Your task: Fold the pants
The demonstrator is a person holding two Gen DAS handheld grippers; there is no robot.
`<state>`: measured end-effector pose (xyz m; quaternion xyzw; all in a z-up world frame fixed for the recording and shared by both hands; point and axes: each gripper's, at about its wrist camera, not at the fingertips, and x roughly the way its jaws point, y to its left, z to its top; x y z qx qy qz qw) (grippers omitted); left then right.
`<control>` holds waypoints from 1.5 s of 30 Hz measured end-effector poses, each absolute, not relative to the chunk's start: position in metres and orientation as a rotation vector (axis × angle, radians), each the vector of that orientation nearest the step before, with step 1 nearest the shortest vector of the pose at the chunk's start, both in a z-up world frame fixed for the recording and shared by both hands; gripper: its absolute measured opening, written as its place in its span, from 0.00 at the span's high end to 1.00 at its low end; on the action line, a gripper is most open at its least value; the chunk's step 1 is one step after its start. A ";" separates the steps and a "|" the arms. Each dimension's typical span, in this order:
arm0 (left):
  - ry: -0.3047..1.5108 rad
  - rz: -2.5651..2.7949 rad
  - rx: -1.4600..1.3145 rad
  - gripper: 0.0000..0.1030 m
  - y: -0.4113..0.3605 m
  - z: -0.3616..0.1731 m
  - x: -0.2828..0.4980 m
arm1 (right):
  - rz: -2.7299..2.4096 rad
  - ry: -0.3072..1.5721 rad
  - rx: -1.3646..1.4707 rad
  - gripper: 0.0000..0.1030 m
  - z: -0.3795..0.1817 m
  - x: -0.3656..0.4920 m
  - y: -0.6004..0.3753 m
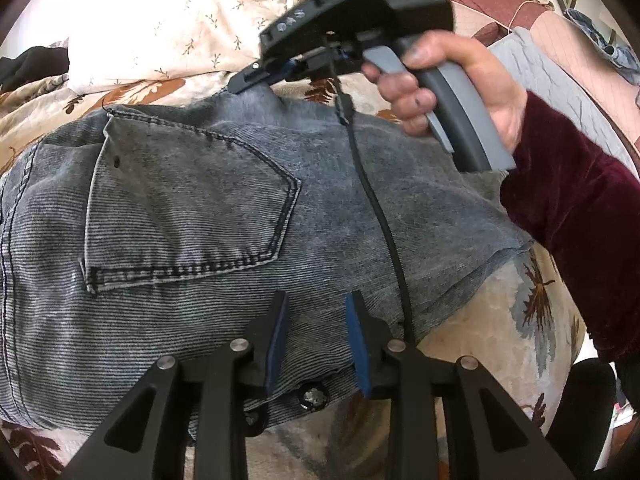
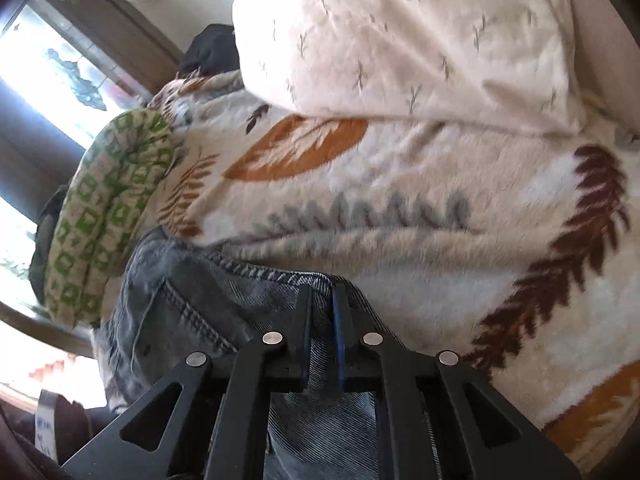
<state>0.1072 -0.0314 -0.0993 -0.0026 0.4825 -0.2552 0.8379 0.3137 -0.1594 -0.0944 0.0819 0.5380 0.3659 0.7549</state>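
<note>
Grey washed jeans [image 1: 192,216] lie on a leaf-patterned blanket [image 1: 520,320], back pocket up. My left gripper [image 1: 318,300] is open over the waistband end, near the metal button [image 1: 314,396], holding nothing. In the left wrist view the right gripper [image 1: 256,80] is held by a hand at the far edge of the jeans. In the right wrist view my right gripper [image 2: 322,292] is shut on the jeans' seamed edge [image 2: 256,270], with denim pinched between the blue pads.
A cream pillow [image 2: 400,40] lies beyond the jeans. A green-patterned cushion [image 2: 104,216] sits at the left by a window. A black cable [image 1: 380,220] runs across the jeans. The person's maroon sleeve [image 1: 572,208] is on the right.
</note>
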 end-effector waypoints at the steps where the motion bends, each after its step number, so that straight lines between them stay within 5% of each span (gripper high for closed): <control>1: 1.019 -0.538 -0.003 0.69 -0.034 -0.100 0.107 | 0.775 1.170 0.164 0.92 -0.093 0.316 -0.157; 10: 1.011 -0.538 0.020 0.68 -0.039 -0.099 0.102 | 0.653 1.227 0.215 0.91 -0.122 0.333 -0.157; 13: 1.013 -0.535 0.015 0.68 -0.038 -0.098 0.100 | 0.596 1.183 0.289 0.67 -0.104 0.327 -0.179; 18: 1.013 -0.526 0.018 0.68 -0.035 -0.099 0.100 | 0.693 1.183 0.334 0.67 -0.072 0.295 -0.200; 25: 1.007 -0.521 0.031 0.67 -0.042 -0.099 0.097 | 0.644 1.283 0.448 0.67 -0.105 0.277 -0.201; 26: 1.008 -0.522 0.033 0.67 -0.042 -0.098 0.096 | 0.599 1.295 0.443 0.68 -0.114 0.278 -0.205; 29: 1.011 -0.522 0.022 0.67 -0.038 -0.095 0.095 | 0.507 1.260 0.427 0.92 -0.125 0.276 -0.219; 40: 1.013 -0.497 0.045 0.66 -0.034 -0.095 0.090 | 0.386 1.235 0.345 0.96 -0.119 0.267 -0.225; 45: 0.982 -0.491 0.040 0.60 -0.034 -0.090 0.086 | 0.387 1.158 0.384 0.70 -0.076 0.234 -0.249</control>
